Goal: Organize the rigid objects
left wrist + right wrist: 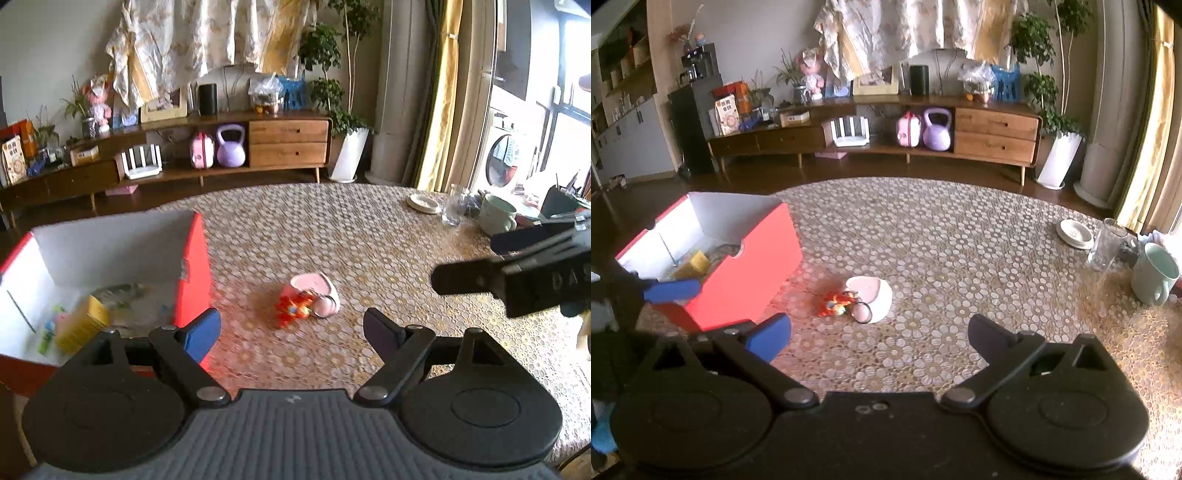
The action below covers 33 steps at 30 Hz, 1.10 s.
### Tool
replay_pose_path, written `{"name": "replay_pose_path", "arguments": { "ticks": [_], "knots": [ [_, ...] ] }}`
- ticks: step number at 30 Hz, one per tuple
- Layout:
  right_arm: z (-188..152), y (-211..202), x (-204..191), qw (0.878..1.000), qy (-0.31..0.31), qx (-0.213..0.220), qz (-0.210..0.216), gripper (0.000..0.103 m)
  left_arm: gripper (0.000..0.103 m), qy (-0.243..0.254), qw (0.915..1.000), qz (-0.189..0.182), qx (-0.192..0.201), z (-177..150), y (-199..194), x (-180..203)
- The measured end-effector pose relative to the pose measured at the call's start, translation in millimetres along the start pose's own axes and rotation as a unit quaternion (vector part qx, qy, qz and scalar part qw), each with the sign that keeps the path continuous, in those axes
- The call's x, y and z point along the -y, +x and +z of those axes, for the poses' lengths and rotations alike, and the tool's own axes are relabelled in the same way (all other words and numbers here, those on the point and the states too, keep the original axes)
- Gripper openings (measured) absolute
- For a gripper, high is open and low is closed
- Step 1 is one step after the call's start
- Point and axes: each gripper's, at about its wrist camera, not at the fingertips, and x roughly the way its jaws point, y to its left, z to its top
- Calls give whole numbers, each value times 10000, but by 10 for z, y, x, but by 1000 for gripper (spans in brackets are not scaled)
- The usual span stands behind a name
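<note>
Both hand-held grippers hang empty above the bench, each with its fingers spread wide. The left hand-held gripper sits just beside the near corner of the red box, its blue-padded finger close to the box wall; the right hand-held gripper is farther out from the box, on the side away from it.

Judging by how things lie, the step in hand is the reach for the next loose item. A small pink heart-shaped case lies on the bench near the red box, on the side facing both grippers, apart from the box wall. Touching it are a metal ring and a red-and-yellow charm, so it looks like a keychain bundle. The box already holds a yellow carton and some smaller bits too blurred to name.

The next move probably calls for one gripper to come down over the pink case, close across its narrow sides and carry it over the box wall. The case looks hard and smooth with rounded edges, so a pinch could slip off; the charm and ring would likely dangle and may catch on the box rim.

A green mug, a clear glass and a white dish stand well apart from the box, at the bench's far edge.
</note>
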Motion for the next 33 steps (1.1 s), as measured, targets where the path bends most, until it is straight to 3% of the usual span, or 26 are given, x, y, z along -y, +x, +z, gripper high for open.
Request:
{"name": "replay_pose_path", "arguments": {
  "ticks": [9, 20, 25, 33],
  "knots": [
    [110, 402, 184, 9998, 53, -199, 78, 102, 84, -70, 9997, 78, -223, -152, 553, 182],
    [194, 921, 250, 9983, 137, -529, 202, 92, 84, -427, 9981, 176, -403, -161, 1056, 54],
    [306, 1157, 246, 9972, 331, -617, 249, 91, 68, -699, 9964, 128, -466, -116, 1180, -58],
    [434, 1552, 89, 9945, 496, -886, 269, 86, 68, -992, 9936, -19, -541, -103, 1331, -179]
  ]
}}
